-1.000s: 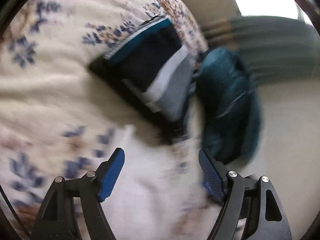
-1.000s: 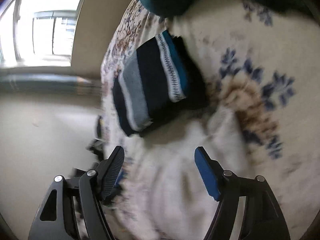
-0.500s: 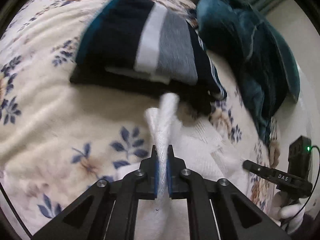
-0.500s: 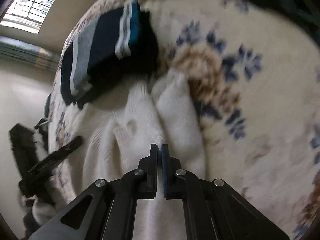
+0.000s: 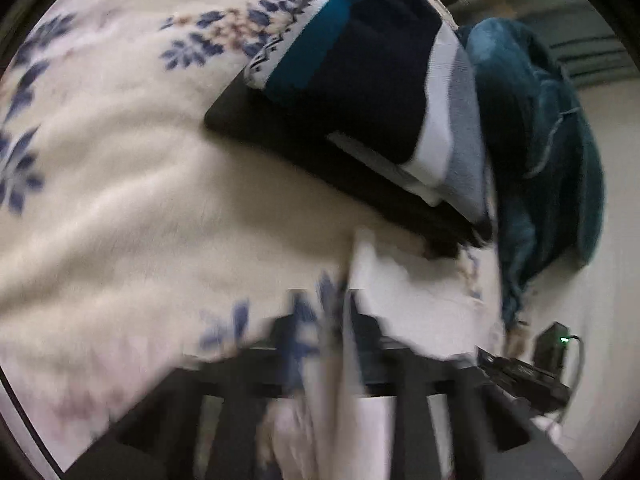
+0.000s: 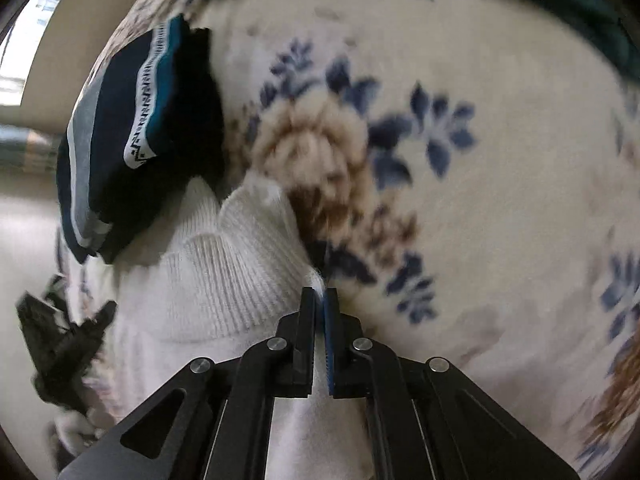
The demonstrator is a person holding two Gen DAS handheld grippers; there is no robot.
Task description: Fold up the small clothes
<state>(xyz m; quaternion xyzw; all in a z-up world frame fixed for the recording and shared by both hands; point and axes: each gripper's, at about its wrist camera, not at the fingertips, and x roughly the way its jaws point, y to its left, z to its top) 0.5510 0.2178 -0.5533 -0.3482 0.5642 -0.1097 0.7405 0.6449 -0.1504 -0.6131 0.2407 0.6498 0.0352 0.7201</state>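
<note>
Right gripper (image 6: 319,300) clamped on white ribbed knit garment (image 6: 224,280); left gripper (image 5: 324,320), blurred, opening around that fabric on floral fleece blanket (image 6: 500,200).

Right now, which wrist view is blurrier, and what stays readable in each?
Left wrist view: heavy motion blur smears the left hand-held gripper and the white sweater; the folded striped garment stays fairly readable. Right wrist view: sharper, the right hand-held gripper and the sweater's ribbing clear, the floral blanket soft, fisheye-bent edges.
</note>
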